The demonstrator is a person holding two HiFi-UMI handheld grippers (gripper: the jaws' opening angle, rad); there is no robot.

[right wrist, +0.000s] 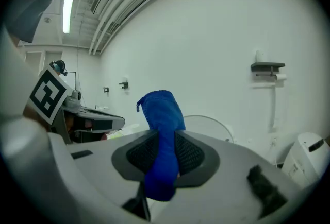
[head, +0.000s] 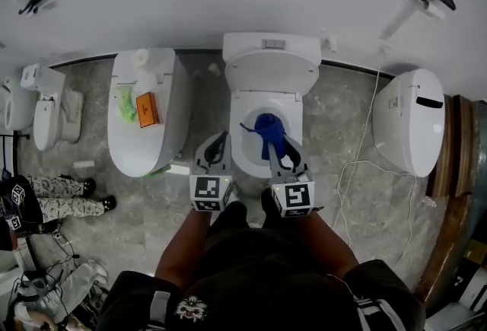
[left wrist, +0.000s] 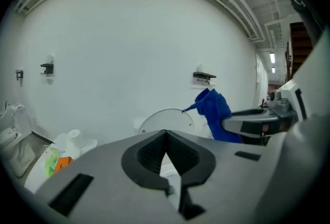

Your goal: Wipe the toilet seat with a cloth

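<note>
My right gripper (head: 275,147) is clamped on the blue cloth (head: 268,127); in the right gripper view the cloth (right wrist: 161,115) runs up between my two pads, pinched across its middle, with a bunched end standing above the jaws and a shorter end hanging below them. From the head view the cloth sticks out just ahead of my jaw tips, over the open bowl and inside the ring of the toilet seat (head: 240,133); I cannot tell whether it touches the seat. The raised lid (head: 270,72) stands behind it against the wall. My left gripper (head: 218,142) has its jaws together with nothing between them; it sits beside the seat's left front edge, level with my right gripper; in the left gripper view the cloth (left wrist: 216,112) shows off to the right of my closed jaws.
</note>
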